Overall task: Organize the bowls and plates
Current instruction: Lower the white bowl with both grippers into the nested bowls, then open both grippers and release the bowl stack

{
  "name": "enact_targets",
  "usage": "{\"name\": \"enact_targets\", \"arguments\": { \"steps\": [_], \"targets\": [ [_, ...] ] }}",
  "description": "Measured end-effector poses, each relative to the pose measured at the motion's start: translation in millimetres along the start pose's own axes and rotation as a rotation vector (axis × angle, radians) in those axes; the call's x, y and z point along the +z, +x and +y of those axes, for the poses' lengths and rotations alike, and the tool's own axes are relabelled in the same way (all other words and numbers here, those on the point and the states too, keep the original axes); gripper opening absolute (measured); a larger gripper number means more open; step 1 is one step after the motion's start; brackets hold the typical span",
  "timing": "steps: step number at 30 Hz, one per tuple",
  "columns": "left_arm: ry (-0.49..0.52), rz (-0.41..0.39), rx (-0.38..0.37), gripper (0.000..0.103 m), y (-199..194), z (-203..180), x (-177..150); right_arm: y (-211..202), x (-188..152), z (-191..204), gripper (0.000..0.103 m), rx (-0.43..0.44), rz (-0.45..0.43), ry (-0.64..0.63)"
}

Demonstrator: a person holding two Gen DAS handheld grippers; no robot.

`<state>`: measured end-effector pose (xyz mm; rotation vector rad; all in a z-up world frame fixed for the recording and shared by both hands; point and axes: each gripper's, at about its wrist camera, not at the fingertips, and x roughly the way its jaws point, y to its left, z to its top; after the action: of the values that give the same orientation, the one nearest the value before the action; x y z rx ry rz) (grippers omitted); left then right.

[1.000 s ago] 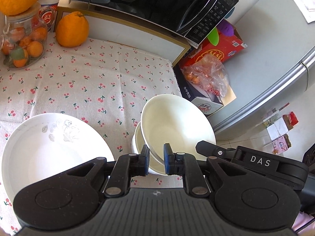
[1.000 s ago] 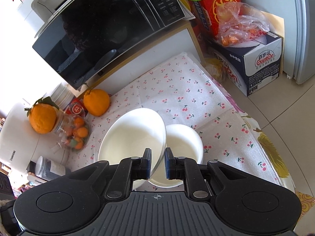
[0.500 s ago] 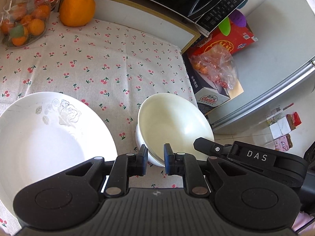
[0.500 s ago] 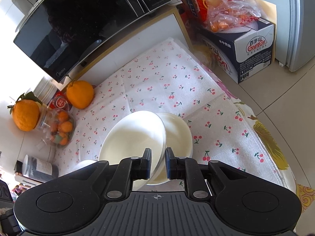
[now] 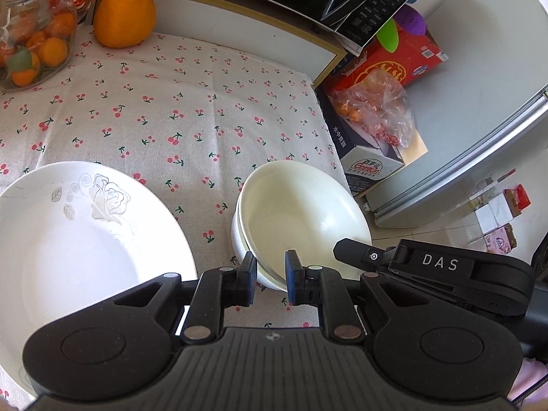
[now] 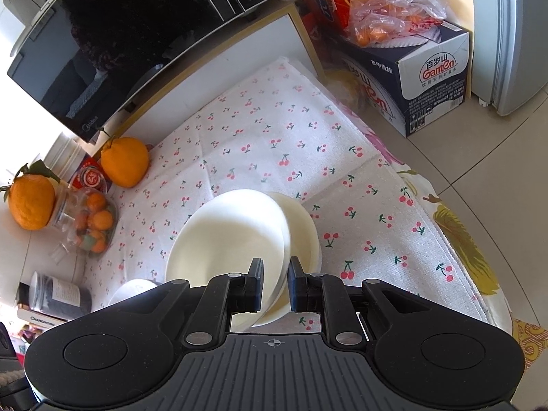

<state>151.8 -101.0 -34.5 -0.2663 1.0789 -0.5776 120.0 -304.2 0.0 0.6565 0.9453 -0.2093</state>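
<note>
Two plain white bowls stand on the cherry-print cloth. The upper bowl sits tilted inside the lower bowl. My left gripper is shut on the near rim of the bowls; which rim it pinches I cannot tell. My right gripper is shut on the upper bowl's rim and shows in the left wrist view as the right gripper reaching in from the right. A big white plate with a grey rose pattern lies left of the bowls.
A large orange and a jar of small oranges stand at the back left. A black microwave sits on a shelf behind the cloth. Past the table's right edge, a box with bagged fruit rests on the floor.
The upper bowl, held higher and more tilted before, has come down into the lower bowl. Both grippers stayed shut on the rim.
</note>
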Motion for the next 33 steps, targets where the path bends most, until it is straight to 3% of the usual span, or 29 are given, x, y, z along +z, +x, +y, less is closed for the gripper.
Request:
{"name": "enact_targets", "arguments": {
  "steps": [25,31,33],
  "targets": [
    [0.099,-0.015,0.068,0.018,11,-7,-5,7,0,-2,0.018,-0.06,0.011,-0.045],
    [0.138,-0.039,0.068,0.029,9,-9,-5,4,0,0,0.022,-0.066,-0.009,-0.079],
    [0.164,-0.056,0.07,0.042,6,-10,-6,2,1,-1,0.031,-0.063,-0.018,-0.086]
  ]
}}
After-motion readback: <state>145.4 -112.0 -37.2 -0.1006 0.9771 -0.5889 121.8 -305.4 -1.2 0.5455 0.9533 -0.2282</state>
